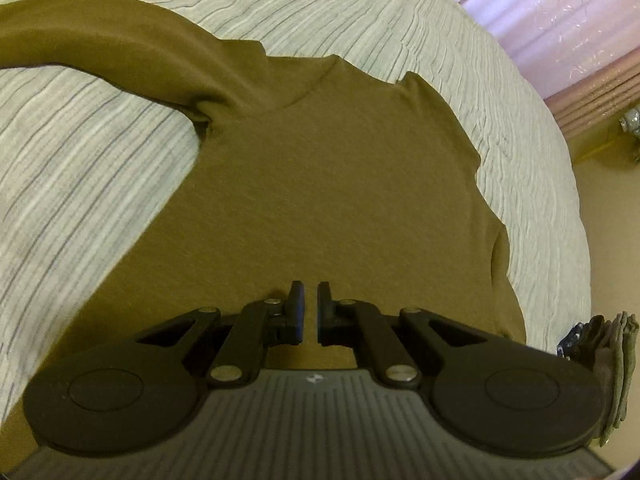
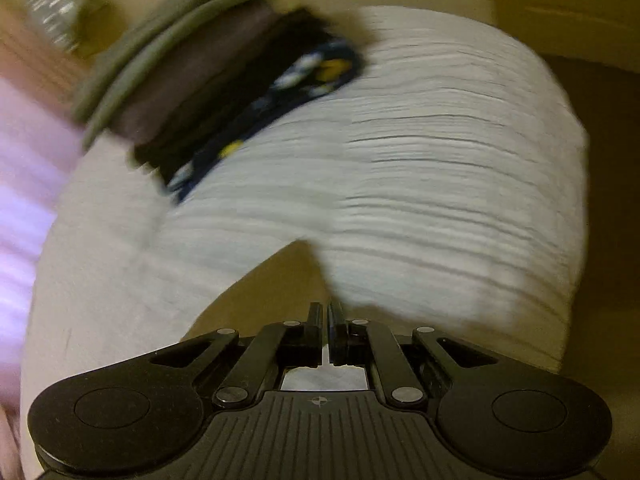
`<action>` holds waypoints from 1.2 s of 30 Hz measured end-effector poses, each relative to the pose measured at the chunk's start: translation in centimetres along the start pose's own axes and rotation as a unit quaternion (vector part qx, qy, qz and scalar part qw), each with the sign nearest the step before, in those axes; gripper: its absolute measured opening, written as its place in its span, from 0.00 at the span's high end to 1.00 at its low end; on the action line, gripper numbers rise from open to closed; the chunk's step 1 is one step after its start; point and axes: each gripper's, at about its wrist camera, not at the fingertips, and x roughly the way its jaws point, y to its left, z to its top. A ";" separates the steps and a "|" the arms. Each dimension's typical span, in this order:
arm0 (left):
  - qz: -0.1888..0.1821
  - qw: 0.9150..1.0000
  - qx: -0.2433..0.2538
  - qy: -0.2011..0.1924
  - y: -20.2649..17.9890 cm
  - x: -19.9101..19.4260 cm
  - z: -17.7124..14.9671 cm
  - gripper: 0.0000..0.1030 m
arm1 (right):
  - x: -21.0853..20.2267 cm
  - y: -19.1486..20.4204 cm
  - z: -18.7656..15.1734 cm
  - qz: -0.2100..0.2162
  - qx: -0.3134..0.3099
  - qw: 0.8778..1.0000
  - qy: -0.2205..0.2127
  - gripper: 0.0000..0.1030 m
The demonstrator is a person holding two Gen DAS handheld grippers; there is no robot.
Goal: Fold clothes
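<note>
Shirt (image 1: 320, 184) lies beneath left tool (image 1: 308, 308), slightly apart; right tool (image 2: 325, 320) nearly together.

beneath me a pale ribbed bedspread (image 1: 400, 12) covers the bed, pink curtains (image 1: 560, 20) hang beyond its far edge, and a shiny, blurred object (image 2: 54, 10) i can't identify sits by the beige floor (image 1: 612, 240)

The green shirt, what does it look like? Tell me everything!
The shirt is plain olive-green, soft knit by its look, with long sleeves. It lies spread flat on the ribbed white bedspread. One sleeve stretches out to the far left; the other side looks folded in. The left claw hovers over its lower part, nearly closed.
</note>
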 end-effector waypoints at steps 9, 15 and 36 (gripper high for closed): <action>-0.007 0.997 0.082 -0.001 -1.9 1.2 -0.3 0.98 | 5.9 9.9 -5.5 0.088 -0.230 0.967 0.061 0.28; 0.041 0.992 0.117 0.007 0.6 0.9 0.1 0.98 | 6.8 10.1 -7.1 -0.089 -0.278 0.956 0.021 0.29; 0.084 0.978 0.186 -0.036 4.9 6.1 11.4 0.98 | 12.9 29.0 -25.9 0.067 -0.545 0.829 0.107 0.52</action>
